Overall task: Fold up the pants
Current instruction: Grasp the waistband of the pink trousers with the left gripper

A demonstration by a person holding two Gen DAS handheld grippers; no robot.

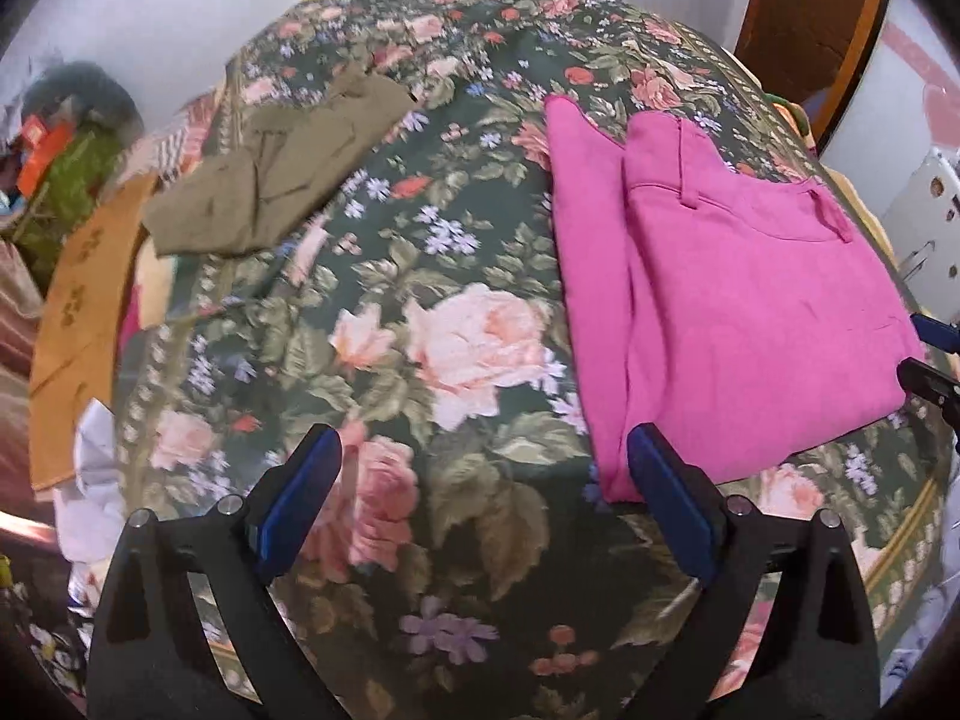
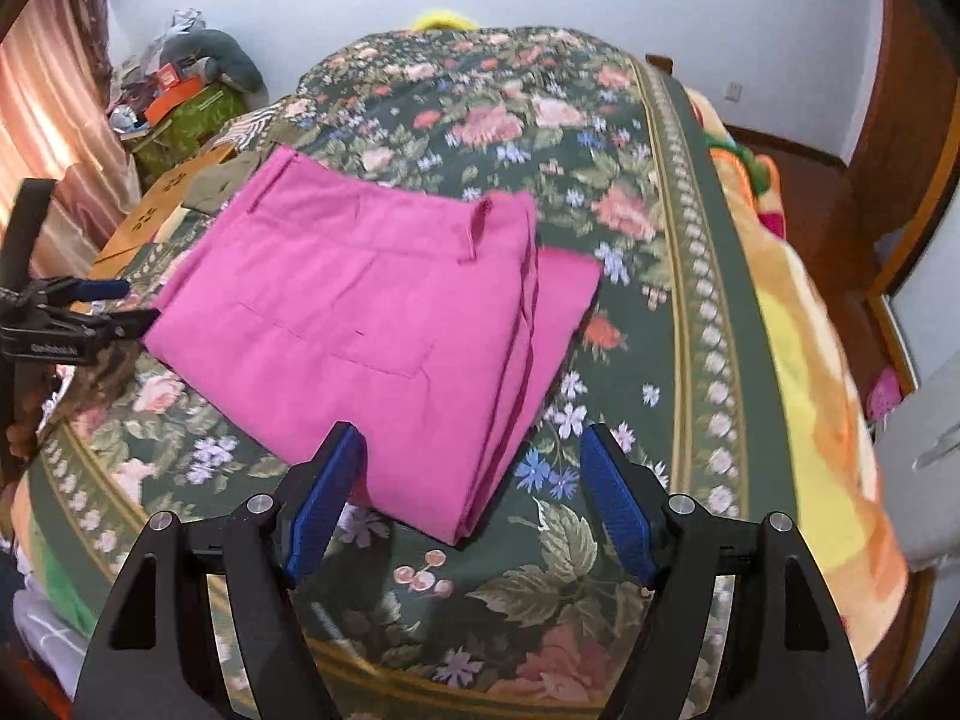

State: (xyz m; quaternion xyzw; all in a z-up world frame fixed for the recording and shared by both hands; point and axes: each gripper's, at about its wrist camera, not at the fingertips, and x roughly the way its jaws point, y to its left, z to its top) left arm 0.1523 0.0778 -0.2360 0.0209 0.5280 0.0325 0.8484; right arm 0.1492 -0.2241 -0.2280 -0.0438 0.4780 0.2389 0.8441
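Folded pink pants (image 1: 720, 300) lie flat on the right part of the floral bedspread (image 1: 420, 276). My left gripper (image 1: 483, 444) hovers open over bare bedspread, its right finger beside the pants' near left corner. In the right wrist view the pink pants (image 2: 372, 312) fill the middle, and my right gripper (image 2: 471, 438) stands open above their near corner, pads apart from the cloth. The left gripper (image 2: 120, 303) shows by the pants' left edge, and the right gripper (image 1: 927, 354) shows at their right edge. Folded olive pants (image 1: 270, 174) lie at the far left.
An orange blanket (image 2: 810, 360) hangs along the bed's right side. A cardboard box (image 1: 78, 312) and a cluttered pile (image 2: 180, 96) stand left of the bed. A wooden door (image 1: 810, 18) and the wall stand behind. The olive pants (image 2: 222, 183) peek past the pink ones.
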